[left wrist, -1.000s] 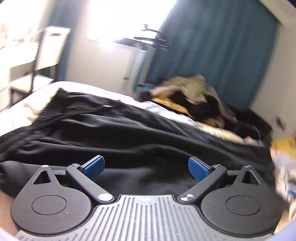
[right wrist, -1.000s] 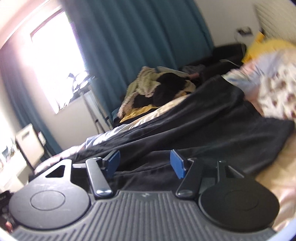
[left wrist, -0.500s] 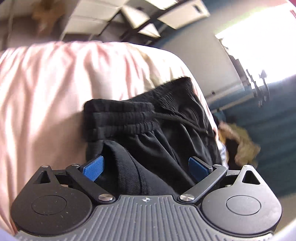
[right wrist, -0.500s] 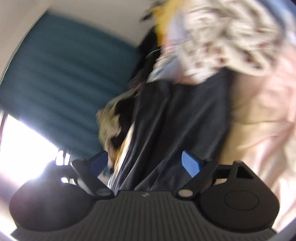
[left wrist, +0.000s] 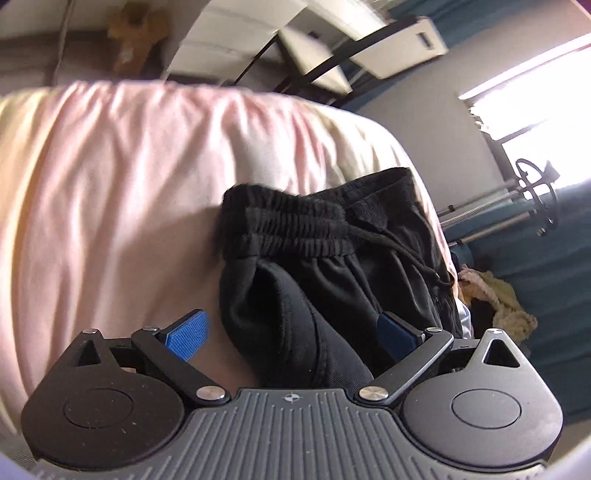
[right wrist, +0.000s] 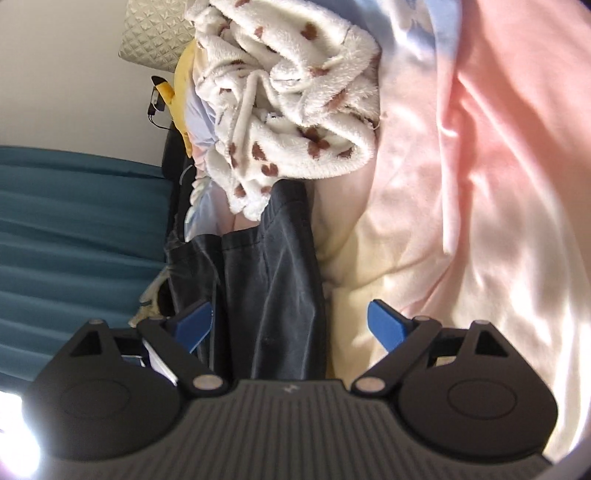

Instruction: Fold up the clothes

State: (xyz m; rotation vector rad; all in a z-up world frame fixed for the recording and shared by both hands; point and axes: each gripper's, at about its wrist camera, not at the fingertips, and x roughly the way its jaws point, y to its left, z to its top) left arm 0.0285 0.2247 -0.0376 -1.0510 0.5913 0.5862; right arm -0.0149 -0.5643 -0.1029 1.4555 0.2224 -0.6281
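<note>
black drawstring trousers lie on a bed covered with a pink sheet. left wrist view: the elastic waistband is bunched and ribbed, with a black drawstring trailing across the fabric below it. the waistband end sits near one rounded corner of the bed, close to the edge that faces the window. a fold of the black cloth rises up between the fingers of the left gripper.

left gripper: fingers spread wide; the one blue pad hangs over bare pink sheet, the other pad over black fabric. no grip on the cloth can be seen.

right wrist view: the leg end of the trousers runs straight away from the camera as a long dark strip along the bed edge next to a teal curtain. the hem end reaches a white fleece blanket with brown spots, which overlaps it. a pale blue cloth and a yellow item lie beside the fleece; the yellow item is too hidden to identify.

right gripper: fingers spread wide, straddling the trouser leg; the one pad sits over the dark fabric edge, the other pad over cream and pink sheet. whether either pad touches the cloth cannot be told.
</note>
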